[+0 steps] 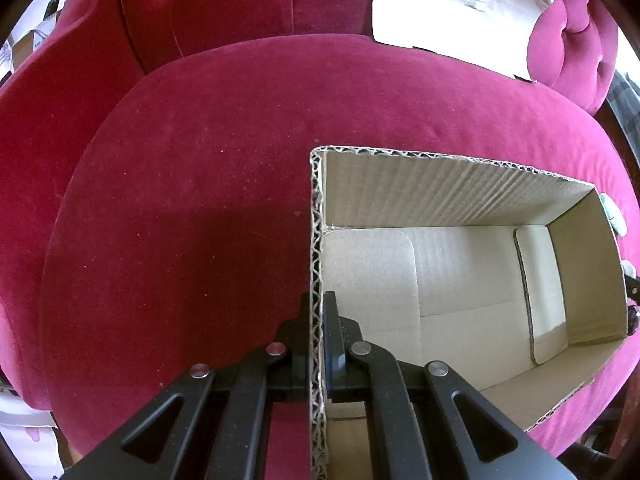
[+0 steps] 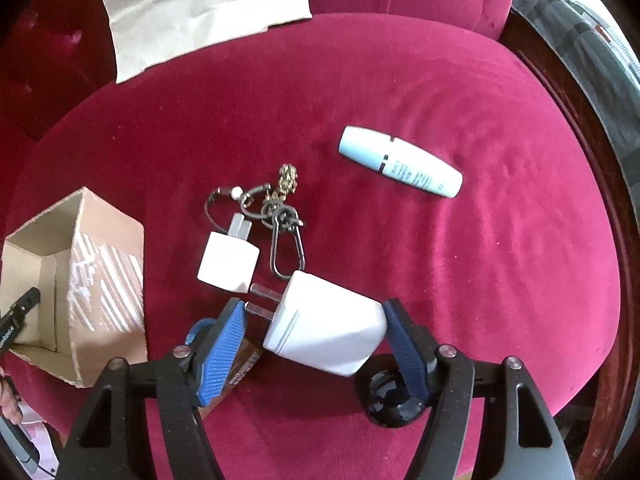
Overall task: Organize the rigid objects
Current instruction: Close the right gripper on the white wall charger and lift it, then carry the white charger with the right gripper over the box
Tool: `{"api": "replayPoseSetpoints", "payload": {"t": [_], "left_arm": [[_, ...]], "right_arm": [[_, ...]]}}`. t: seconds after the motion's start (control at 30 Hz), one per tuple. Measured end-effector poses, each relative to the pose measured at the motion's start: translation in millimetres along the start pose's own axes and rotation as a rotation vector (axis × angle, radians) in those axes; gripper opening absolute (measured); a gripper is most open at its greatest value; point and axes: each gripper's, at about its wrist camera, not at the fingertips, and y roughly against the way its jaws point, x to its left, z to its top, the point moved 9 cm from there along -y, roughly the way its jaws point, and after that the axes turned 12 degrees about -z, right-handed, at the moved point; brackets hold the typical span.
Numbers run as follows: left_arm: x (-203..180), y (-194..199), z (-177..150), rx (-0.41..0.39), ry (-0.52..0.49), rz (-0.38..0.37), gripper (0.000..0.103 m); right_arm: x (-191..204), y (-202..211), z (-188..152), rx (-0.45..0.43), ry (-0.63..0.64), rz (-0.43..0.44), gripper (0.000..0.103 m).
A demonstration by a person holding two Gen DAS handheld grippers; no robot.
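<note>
My left gripper [image 1: 318, 308] is shut on the left wall of an open, empty cardboard box [image 1: 316, 240] on a crimson velvet seat. The box also shows at the left in the right wrist view [image 2: 100, 276]. My right gripper [image 2: 316, 320] has its blue-padded jaws around a large white plug adapter [image 2: 328, 328]; the right pad touches it, the left pad is at its prongs. A smaller white plug cube [image 2: 228, 262], a bunch of key rings with a carabiner [image 2: 282, 216] and a pale blue tube [image 2: 400, 162] lie on the seat beyond.
A brown wrapped item [image 2: 240, 372] and a black round object [image 2: 390, 394] lie under the right gripper. Crumpled paper [image 2: 200, 8] leans on the tufted backrest [image 1: 224, 0]. A dark wooden frame [image 2: 600, 200] edges the seat at the right.
</note>
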Motion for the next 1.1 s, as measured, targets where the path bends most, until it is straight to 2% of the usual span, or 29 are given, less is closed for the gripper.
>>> {"api": "replayPoseSetpoints", "payload": {"t": [0.63,1.1], "left_arm": [[-1.6,1.0,-0.9,-0.002,-0.005,0.004,0.003],[-2.4,1.2,-1.0,-0.005,-0.009,0.003,0.003]], "right_arm": [[9.3,63.3,13.5,-0.113,-0.001,0.012,0.074],[52.6,100.2,24.5,-0.197,0.042,0.047,0.074]]}}
